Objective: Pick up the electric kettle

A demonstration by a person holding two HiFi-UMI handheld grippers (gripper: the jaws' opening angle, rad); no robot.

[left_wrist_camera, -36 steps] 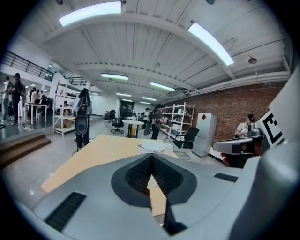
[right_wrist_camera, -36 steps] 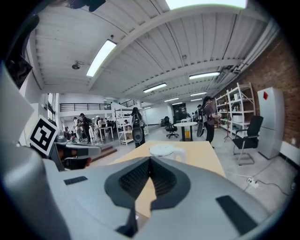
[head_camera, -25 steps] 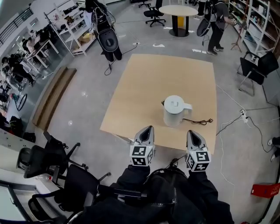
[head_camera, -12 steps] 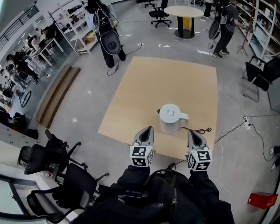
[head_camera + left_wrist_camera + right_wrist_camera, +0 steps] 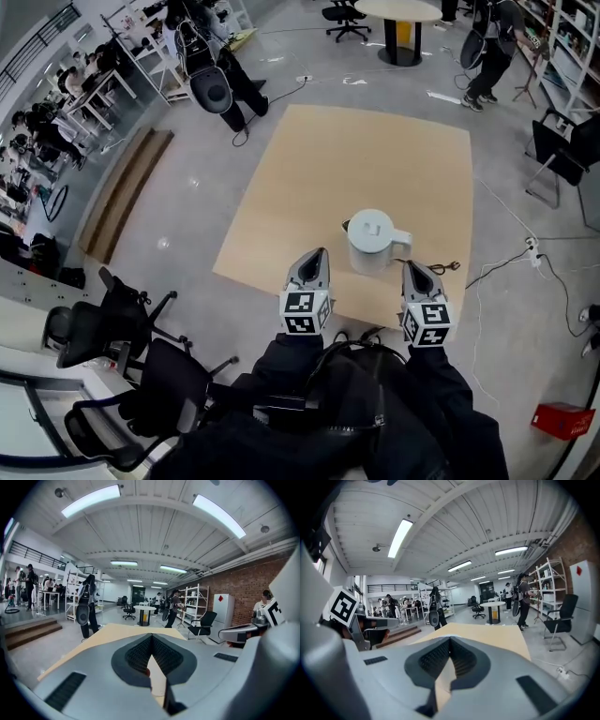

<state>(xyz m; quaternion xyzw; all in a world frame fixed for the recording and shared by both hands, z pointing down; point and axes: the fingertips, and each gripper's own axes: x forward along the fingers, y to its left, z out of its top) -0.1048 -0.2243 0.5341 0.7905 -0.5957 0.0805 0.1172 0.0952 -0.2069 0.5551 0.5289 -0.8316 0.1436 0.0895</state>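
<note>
We hold both tongs low over the near edge of the pale wooden counter (image 5: 375,159), with the white electric kettle (image 5: 373,241) standing on the counter just beyond them. It is set between their tips and is nearer the right one. Its lid is on and its handle points to our right. A dark cord (image 5: 433,266) trails off that side toward the counter's edge.

The left tongs (image 5: 318,253) and the right tongs (image 5: 413,267) touch nothing. In the left gripper view the ribbed pads of the left tongs (image 5: 151,639) meet at the tip with nothing between them. The right gripper view shows the right tongs (image 5: 449,641) pressed together and empty in the same way.

The grey housings fill the lower half of both gripper views and block the near stretch of counter where the kettle stands, so only the far boards show.

Any lettering on the kettle is too small to read. The marker cubes (image 5: 303,313) carry black-and-white square patterns, not words. A red diamond sign on a white cabinet (image 5: 224,611) by the brick wall is too small to make out.
</note>
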